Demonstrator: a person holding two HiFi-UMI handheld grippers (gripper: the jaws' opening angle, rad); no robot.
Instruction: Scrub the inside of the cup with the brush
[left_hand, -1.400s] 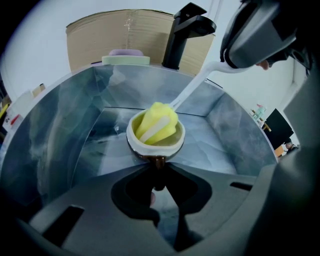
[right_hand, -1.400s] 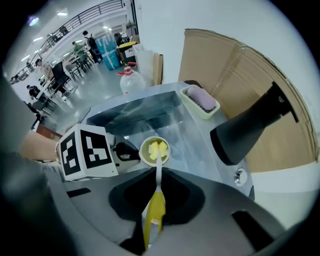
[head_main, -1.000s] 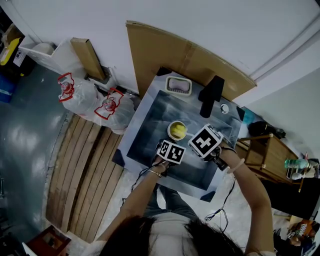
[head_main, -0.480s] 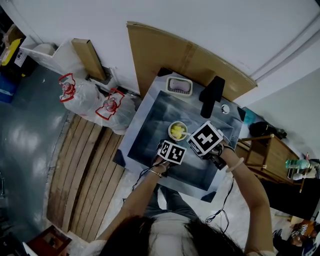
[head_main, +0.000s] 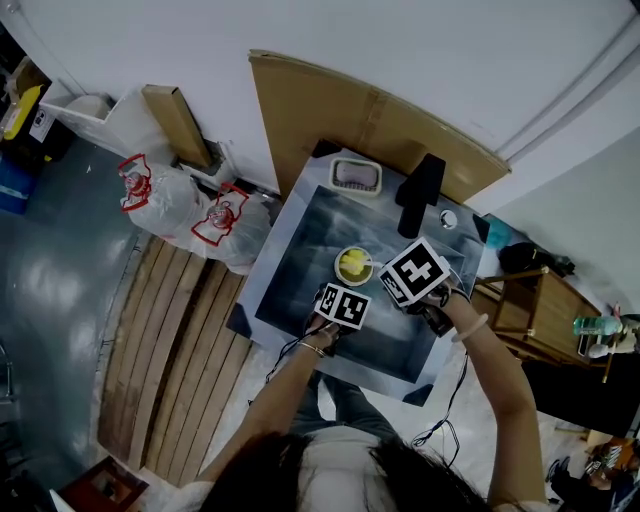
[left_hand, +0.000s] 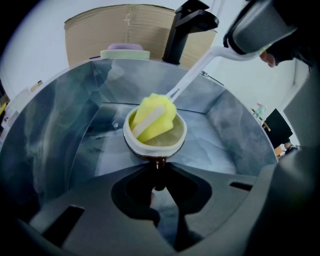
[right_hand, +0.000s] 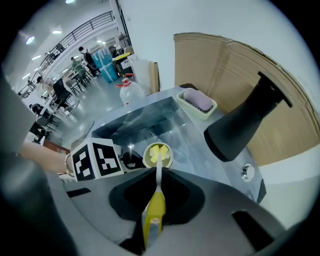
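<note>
A small cup (left_hand: 155, 139) with a white rim and a brown outside stands on the floor of the steel sink (left_hand: 75, 115). My left gripper (left_hand: 159, 169) is shut on the cup's brown handle at its near side. The brush's yellow sponge head (left_hand: 152, 119) sits inside the cup, and its white shaft slants up to the right. My right gripper (right_hand: 154, 202) is shut on the brush's yellow grip (right_hand: 155, 210), pointing steeply down at the cup (right_hand: 158, 155). In the head view the cup (head_main: 354, 265) lies just beyond both marker cubes, the left gripper (head_main: 343, 300) and the right gripper (head_main: 410, 272).
A black faucet (head_main: 422, 190) rises at the sink's far right, with a soap dish (head_main: 357, 175) on the far rim. Cardboard (head_main: 330, 110) leans against the wall behind. White plastic bags (head_main: 200, 210) lie on the floor at left, and a wooden stand (head_main: 540, 300) is at right.
The right gripper has rolled a little and its cube has shifted slightly toward the faucet, turning the brush head in the cup. The left gripper and the cup have stayed put.
</note>
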